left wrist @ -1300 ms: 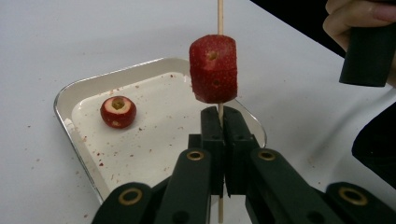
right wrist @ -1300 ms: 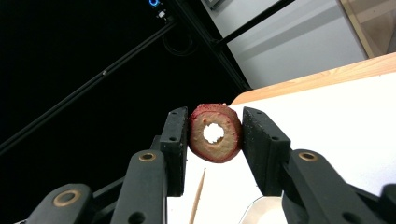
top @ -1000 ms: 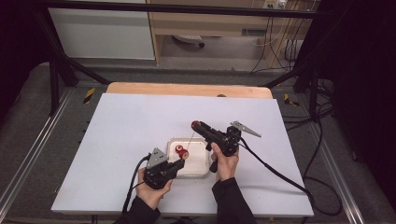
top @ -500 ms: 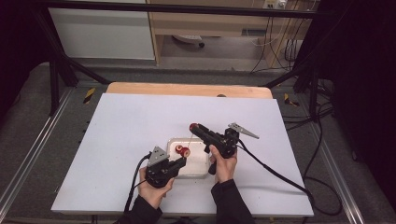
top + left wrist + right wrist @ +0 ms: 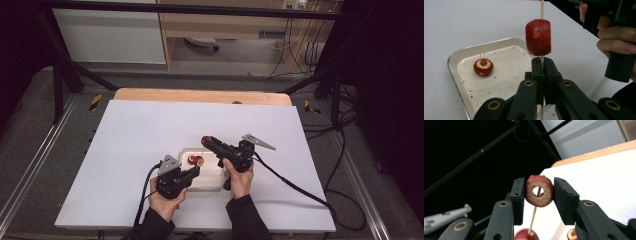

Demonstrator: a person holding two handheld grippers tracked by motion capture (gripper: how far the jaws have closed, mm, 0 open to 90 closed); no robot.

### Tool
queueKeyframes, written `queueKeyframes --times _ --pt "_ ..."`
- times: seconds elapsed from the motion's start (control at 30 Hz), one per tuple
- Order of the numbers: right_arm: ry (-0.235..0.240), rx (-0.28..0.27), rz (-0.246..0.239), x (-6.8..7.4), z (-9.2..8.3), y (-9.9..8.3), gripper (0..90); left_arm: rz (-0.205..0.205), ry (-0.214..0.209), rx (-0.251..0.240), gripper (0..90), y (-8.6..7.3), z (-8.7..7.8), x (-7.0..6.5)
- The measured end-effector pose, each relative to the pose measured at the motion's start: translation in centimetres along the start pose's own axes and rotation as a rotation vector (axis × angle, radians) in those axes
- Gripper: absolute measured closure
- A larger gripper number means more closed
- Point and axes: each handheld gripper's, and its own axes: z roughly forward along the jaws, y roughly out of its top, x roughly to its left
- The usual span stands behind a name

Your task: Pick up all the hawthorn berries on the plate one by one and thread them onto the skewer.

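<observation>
The left fingers (image 5: 541,75) pinch a stick (image 5: 542,10) upright. The right fingers (image 5: 539,191) squeeze a fruit ring (image 5: 539,190), its hole over the tip (one piece (image 5: 538,37) already on). Next, push down straight.

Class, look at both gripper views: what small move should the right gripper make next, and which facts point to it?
Probably slide the fruit ring down the skewer. The right gripper clamps the ring with the stick's tip already through its hole, the left gripper holds the skewer upright, and one red piece already sits lower on it, above the tray.
</observation>
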Motion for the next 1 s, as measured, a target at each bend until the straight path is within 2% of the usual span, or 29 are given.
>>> queueKeyframes --times 0.2,0.33,0.63,0.77,0.83,0.87,1.0 --pt "0.017 0.046 0.012 0.0 0.2 -0.7 62.9 0.01 0.008 0.002 88.3 0.4 0.2 0.0" --pt "0.015 0.071 -0.001 0.1 0.2 -1.3 62.9 0.014 0.009 0.004 88.3 0.6 0.4 0.1" --pt "0.006 0.097 -0.016 0.2 0.3 -2.0 62.9 0.02 0.005 0.024 88.4 0.3 0.7 0.6" --pt "0.006 0.118 -0.018 0.1 0.3 -2.1 62.5 0.042 0.003 0.022 88.3 -0.1 0.6 0.9" --pt "0.002 0.122 -0.029 0.1 0.2 -2.1 59.8 0.046 0.002 0.027 88.3 -0.1 0.4 1.1" --pt "-0.006 0.12 -0.04 0.2 0.2 -2.0 55.6 0.05 0.002 0.029 88.3 -0.1 0.3 1.2" --pt "-0.031 0.135 -0.097 0.2 -0.7 -1.3 48.2 0.062 0.003 0.04 88.3 -0.4 -0.3 2.1"
